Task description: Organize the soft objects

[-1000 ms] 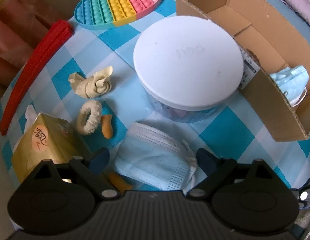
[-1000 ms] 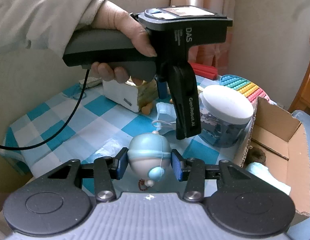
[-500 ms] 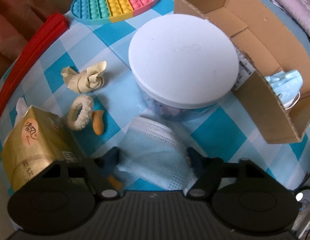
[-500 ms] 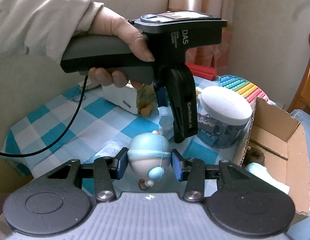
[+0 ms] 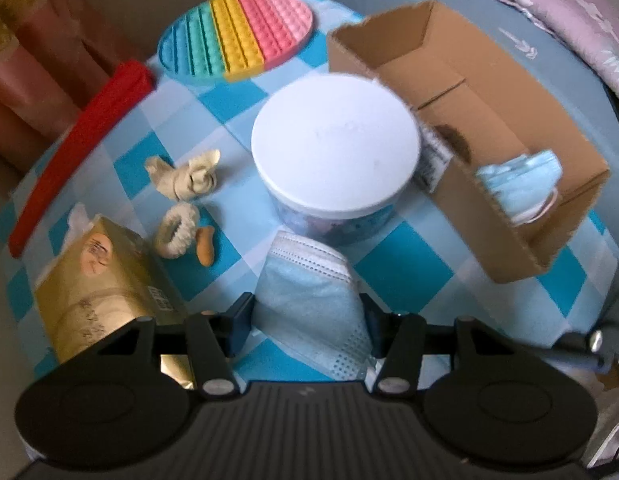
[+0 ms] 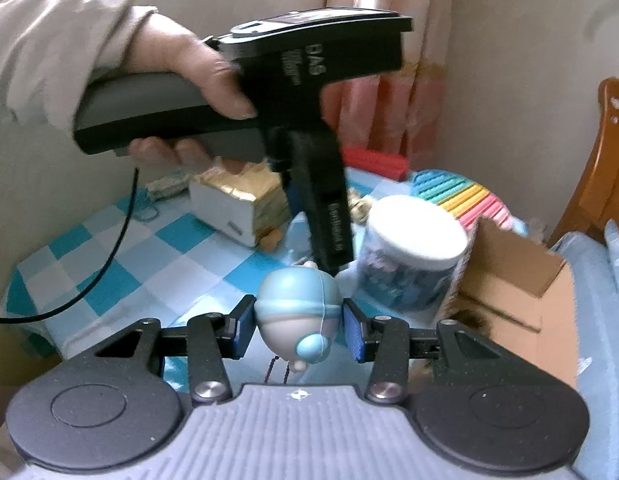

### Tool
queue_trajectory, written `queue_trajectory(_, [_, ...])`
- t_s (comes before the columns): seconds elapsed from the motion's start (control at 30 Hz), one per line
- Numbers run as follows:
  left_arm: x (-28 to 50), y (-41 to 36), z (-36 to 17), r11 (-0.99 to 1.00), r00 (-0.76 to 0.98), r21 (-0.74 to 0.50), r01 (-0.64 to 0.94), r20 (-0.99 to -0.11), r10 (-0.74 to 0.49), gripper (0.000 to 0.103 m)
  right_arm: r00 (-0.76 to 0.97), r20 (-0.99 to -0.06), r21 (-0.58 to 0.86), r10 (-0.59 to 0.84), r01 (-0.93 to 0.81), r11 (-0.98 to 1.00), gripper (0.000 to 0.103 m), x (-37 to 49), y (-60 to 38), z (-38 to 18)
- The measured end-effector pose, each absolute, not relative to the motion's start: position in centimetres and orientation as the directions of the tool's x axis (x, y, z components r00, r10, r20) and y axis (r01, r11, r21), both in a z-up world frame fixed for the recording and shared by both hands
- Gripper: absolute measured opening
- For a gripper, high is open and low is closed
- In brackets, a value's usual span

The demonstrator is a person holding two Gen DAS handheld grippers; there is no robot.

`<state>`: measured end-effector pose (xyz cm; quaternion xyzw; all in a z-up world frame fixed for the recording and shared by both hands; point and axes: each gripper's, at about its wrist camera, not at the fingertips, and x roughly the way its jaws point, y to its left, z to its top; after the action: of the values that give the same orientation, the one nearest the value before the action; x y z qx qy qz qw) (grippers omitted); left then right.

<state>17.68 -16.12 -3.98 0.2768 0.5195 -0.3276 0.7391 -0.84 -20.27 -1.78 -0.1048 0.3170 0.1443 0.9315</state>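
The left gripper point(image 5: 307, 322) is closing its jaws, apparently pinching the face mask point(image 5: 309, 300); the right gripper point(image 6: 297, 326) is clamping a blue toy point(image 6: 295, 312).

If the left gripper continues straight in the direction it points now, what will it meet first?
The left gripper points steeply down, its jaws closing around the blue face mask. Going on, it would probably press the mask into the checked tablecloth right below; the white-lidded jar seems further ahead, though depth is unclear.

Crumpled pale-blue face mask point(image 5: 309, 300) between closing fingers point(image 5: 239, 320) — round blue-and-white squishy toy point(image 6: 297, 316) pinched upright.
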Motion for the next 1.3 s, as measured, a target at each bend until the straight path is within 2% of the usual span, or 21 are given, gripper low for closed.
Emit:
queue_trajectory(0.27, [16.0, -17.0, 0.4, 0.607, 0.322, 0.118, 0.786, -0.916, -0.238, 0.054, 0.830, -0.555, -0.171, 0.049, -0.172, 0.970, 0.050, 0.5, -26.1, 0.9])
queue_trajectory(0.43, [16.2, -18.8, 2.0, 0.594, 0.348, 0.128, 0.794, -0.898, -0.271, 0.054, 0.824, -0.565, -0.165, -0.051, -0.052, 0.985, 0.050, 2.6, -30.6, 0.5])
queue_trajectory(0.5, [16.2, -19.8, 2.3, 0.588, 0.352, 0.128, 0.799, -0.892, -0.284, 0.054, 0.818, -0.574, -0.151, -0.035, -0.064, 0.986, 0.051, 3.1, -31.8, 0.0])
queue_trajectory(0.53, [16.2, -20.2, 2.5, 0.584, 0.351, 0.127, 0.802, -0.891, -0.289, 0.054, 0.819, -0.573, -0.145, -0.035, -0.059, 0.988, 0.053, 3.1, -32.2, -0.1])
queue_trajectory(0.6, [16.2, -21.2, 2.7, 0.572, 0.349, 0.126, 0.810, -0.888, -0.299, 0.054, 0.824, -0.565, -0.138, -0.050, -0.035, 0.990, 0.071, 3.4, -32.7, -0.5])
queue_trajectory(0.7, [16.2, -22.9, 2.9, 0.556, 0.355, 0.137, 0.820, -0.883, -0.306, 0.054, 0.828, -0.558, -0.137, -0.052, -0.030, 0.990, 0.090, 3.2, -32.9, -0.7])
queue_trajectory(0.87, [16.2, -25.5, 2.9, 0.535, 0.343, 0.127, 0.835, -0.882, -0.325, 0.054, 0.828, -0.561, -0.097, -0.013, -0.050, 0.994, 0.100, 1.4, -32.5, -0.9])
queue_trajectory(1.3, [16.1, -31.2, 2.1, 0.499, 0.301, 0.082, 0.863, -0.876, -0.376, 0.055, 0.813, -0.582, -0.037, 0.018, -0.049, 0.998, 0.102, -1.0, -32.3, -1.1])
